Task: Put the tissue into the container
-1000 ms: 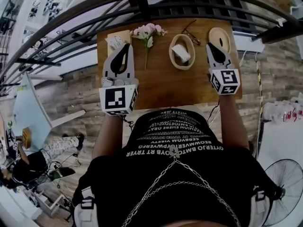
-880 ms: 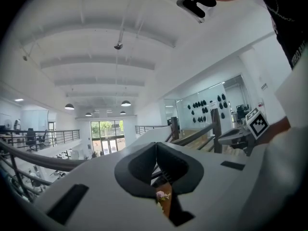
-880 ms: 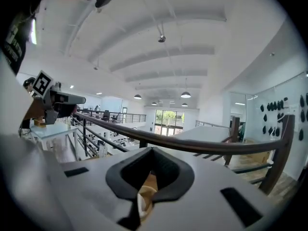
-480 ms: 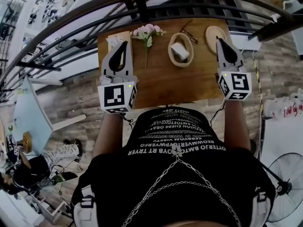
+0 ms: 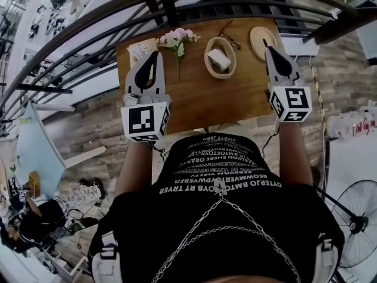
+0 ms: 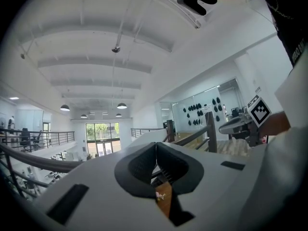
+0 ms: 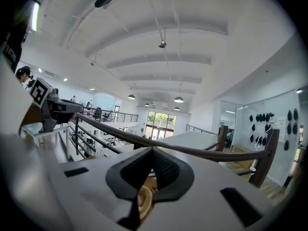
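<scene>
In the head view an oval wooden container (image 5: 208, 50) stands at the back middle of the wooden table (image 5: 218, 99), and a folded white tissue (image 5: 219, 58) lies inside it. My left gripper (image 5: 156, 54) hovers over the table's left side, shut and empty, well left of the container. My right gripper (image 5: 266, 45) is over the right edge, also shut with nothing held. In the left gripper view the left gripper (image 6: 155, 147) has its pads pressed together. In the right gripper view the right gripper (image 7: 152, 153) looks the same.
A sprig of pink flowers (image 5: 175, 39) lies between the left gripper and the container. Glasses (image 5: 228, 34) and a flat oval wooden dish (image 5: 259, 39) sit at the back right. White paper in a tan holder (image 5: 138, 50) is at the back left. A dark railing (image 5: 177, 5) runs behind the table.
My right gripper has drawn away from the container toward the table's right edge. The left gripper has stayed about where it was.
</scene>
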Motion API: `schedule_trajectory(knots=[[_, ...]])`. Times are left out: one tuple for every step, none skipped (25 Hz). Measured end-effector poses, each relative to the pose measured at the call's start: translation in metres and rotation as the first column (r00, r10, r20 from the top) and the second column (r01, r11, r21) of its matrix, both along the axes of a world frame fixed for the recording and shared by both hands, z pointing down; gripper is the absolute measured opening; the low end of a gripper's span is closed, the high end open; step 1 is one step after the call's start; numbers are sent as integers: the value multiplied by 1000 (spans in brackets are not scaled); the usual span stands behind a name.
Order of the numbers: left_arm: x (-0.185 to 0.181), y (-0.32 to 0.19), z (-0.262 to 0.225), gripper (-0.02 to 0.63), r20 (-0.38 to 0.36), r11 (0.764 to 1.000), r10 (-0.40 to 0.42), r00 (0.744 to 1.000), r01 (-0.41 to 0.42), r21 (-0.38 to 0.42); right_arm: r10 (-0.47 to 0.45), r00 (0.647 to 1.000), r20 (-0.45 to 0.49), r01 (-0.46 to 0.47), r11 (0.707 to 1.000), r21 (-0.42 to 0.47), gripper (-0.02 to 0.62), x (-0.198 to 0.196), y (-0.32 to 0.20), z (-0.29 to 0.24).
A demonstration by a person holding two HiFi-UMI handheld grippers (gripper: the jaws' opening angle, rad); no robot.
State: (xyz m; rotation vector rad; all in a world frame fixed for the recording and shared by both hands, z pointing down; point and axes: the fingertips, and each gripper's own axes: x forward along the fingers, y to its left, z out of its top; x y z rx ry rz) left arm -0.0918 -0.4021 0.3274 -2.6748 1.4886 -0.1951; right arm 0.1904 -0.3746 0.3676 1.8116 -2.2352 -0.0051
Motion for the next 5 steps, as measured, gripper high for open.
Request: schedule_trajectory(knots=[[0,1,0,29,-1,1000,2,1000,-2,0,-2,1000,1,2,1000,-2,14,-2,0,0],[-1,1,1,29,-1,1000,2,1000,-2,-1,-4,1000,2,4,1000,-3,14,-3,0,0],[-1,1,1,29,-1,1000,3,1000,-3,-2,-7,1000,3,7,1000,-5,14,-5,0,1],[-1,1,2,29,-1,1000,2,1000,-2,-4,-9,1000,4,9,1000,-6,14,-6,0,1],[-1,1,2,29,-1,1000,2,1000,-2,-5,-12,1000,5,12,1000,-7,14,-8,0,1]])
